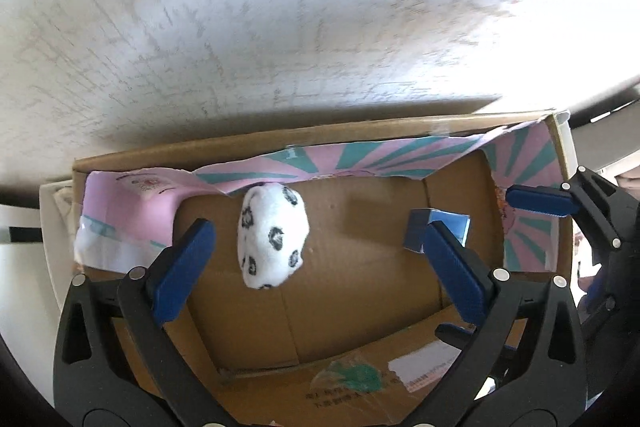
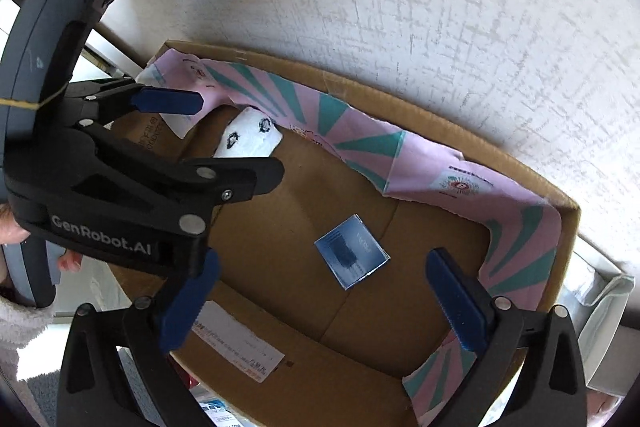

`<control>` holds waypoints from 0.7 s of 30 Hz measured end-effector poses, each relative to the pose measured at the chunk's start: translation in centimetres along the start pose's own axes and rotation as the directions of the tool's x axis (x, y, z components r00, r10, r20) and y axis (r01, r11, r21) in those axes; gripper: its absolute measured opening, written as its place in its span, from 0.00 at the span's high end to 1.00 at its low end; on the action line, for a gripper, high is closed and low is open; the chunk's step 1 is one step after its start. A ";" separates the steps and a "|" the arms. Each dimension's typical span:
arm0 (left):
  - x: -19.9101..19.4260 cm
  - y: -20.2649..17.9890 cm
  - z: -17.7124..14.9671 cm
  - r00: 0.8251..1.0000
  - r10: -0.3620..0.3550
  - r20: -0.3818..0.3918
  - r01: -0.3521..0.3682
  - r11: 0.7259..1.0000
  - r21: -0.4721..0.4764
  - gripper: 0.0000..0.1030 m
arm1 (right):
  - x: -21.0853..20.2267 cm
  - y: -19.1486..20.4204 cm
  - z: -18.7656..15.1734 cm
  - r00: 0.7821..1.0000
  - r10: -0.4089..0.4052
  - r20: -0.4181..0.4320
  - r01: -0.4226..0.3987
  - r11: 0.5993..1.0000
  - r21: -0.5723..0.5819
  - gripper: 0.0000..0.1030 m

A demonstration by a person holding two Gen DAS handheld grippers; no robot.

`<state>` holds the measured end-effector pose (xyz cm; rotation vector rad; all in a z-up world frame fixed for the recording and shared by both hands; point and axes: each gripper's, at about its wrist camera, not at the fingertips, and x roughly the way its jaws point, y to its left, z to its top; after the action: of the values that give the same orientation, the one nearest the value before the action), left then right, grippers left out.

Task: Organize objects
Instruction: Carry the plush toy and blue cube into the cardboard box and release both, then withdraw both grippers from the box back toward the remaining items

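An open cardboard box (image 1: 320,137) (image 2: 440,123), lined with pink and teal paper, lies under both grippers. A rolled white sock with black spots (image 1: 272,235) (image 2: 250,139) rests on the box floor against the far lining. A small blue packet (image 2: 352,251) (image 1: 444,221) lies flat on the floor, apart from the sock. My left gripper (image 1: 320,267) (image 2: 240,139) hangs open above the sock, its pads clear of it. My right gripper (image 2: 324,301) is open above the packet without touching it. One of its blue pads (image 1: 536,201) shows at the right edge of the left wrist view.
The box sits on a white, scratched surface (image 1: 280,27). A white shipping label (image 2: 236,343) is on the near flap. A white container (image 2: 608,291) stands past the box's right end. A hand (image 2: 12,227) and a fuzzy white sleeve (image 2: 16,327) hold the left gripper.
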<state>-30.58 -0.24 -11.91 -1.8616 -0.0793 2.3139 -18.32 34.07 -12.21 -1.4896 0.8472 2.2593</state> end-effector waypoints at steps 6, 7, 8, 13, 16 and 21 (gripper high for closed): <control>-3.8 -0.8 -0.7 0.997 0.008 0.074 -0.008 1.000 0.003 0.00 | -2.8 0.3 -0.7 0.997 -0.049 0.059 0.049 0.999 0.001 0.00; -4.8 -0.8 -1.0 0.995 0.010 0.095 -0.011 1.000 0.007 0.00 | -3.4 0.3 -1.0 0.995 -0.070 0.070 0.070 0.998 0.004 0.00; -5.7 -0.5 -1.5 0.993 0.014 0.120 -0.016 1.000 0.015 0.00 | -4.1 0.2 -1.2 0.992 -0.095 0.081 0.095 0.995 0.012 0.00; -12.3 1.4 -3.1 0.953 0.086 0.289 -0.105 0.993 0.054 0.00 | -9.2 -0.1 -3.1 0.964 -0.198 0.177 0.187 0.980 0.074 0.00; -14.6 -0.4 -4.9 0.915 0.105 0.390 -0.137 0.989 0.056 0.00 | -12.2 0.6 -4.2 0.940 -0.239 0.243 0.220 0.970 0.104 0.00; -18.3 -1.5 -8.8 0.843 0.141 0.519 -0.193 0.980 0.048 0.00 | -18.0 3.4 -6.5 0.865 -0.328 0.381 0.286 0.944 0.164 0.00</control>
<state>-18.11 -2.40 4.08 -1.1967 0.1358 2.8198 -7.98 28.62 3.35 -0.9738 0.5437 2.1324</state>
